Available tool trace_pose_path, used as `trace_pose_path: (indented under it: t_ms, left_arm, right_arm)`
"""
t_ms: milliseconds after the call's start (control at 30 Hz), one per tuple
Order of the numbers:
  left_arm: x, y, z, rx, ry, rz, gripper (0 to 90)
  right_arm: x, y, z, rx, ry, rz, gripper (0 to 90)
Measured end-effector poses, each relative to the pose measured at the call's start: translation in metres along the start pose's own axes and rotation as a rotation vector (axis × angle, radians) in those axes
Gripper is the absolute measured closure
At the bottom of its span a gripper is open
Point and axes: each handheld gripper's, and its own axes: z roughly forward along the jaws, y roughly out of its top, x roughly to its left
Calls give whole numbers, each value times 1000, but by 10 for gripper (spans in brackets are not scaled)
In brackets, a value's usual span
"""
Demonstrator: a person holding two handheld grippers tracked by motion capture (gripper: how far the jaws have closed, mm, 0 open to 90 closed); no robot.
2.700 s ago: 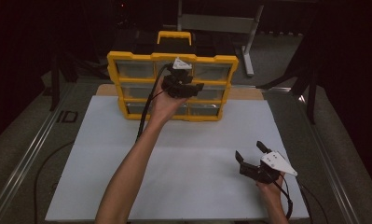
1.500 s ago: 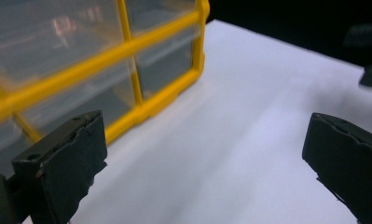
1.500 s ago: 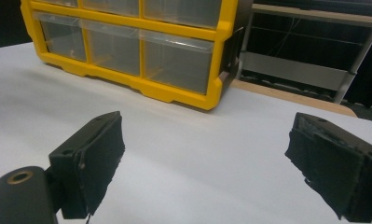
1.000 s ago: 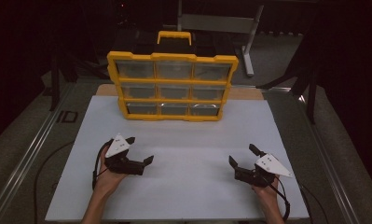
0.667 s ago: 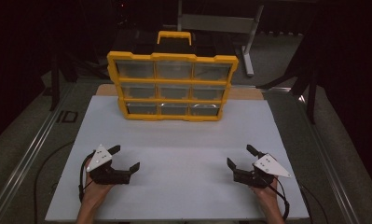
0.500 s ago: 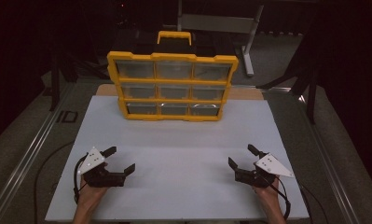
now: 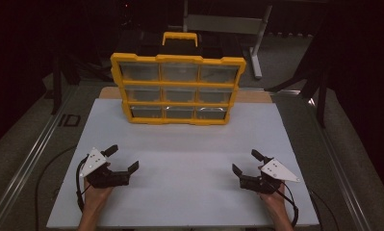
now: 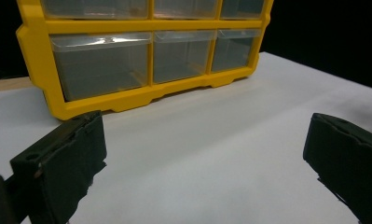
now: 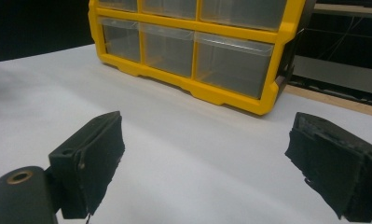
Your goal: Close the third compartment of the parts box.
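Withdrawn from the yellow drawer cabinet at the far edge, the left tool now rests low over the white tabletop, jaws wide apart, empty. Right tool: likewise spread, holding nothing.

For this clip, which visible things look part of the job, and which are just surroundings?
Likely part of the job:
- yellow drawer organizer, drawers all shut
- left gripper, open, empty
- right gripper, open, empty
- white board as work surface

Just surroundings:
- metal stand behind the table
- cable beside the board
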Motion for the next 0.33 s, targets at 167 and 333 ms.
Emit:
trace_pose_path:
  t_ms: [167, 333]
  left_arm:
    - [-3, 0, 1, 9, 2, 15, 2]
    - [-3, -1, 1, 25, 19, 23, 2]
  right_arm:
    - [-1, 0, 1, 6, -2, 4, 102]
    - [-1, 0, 0, 7, -9, 6, 102]
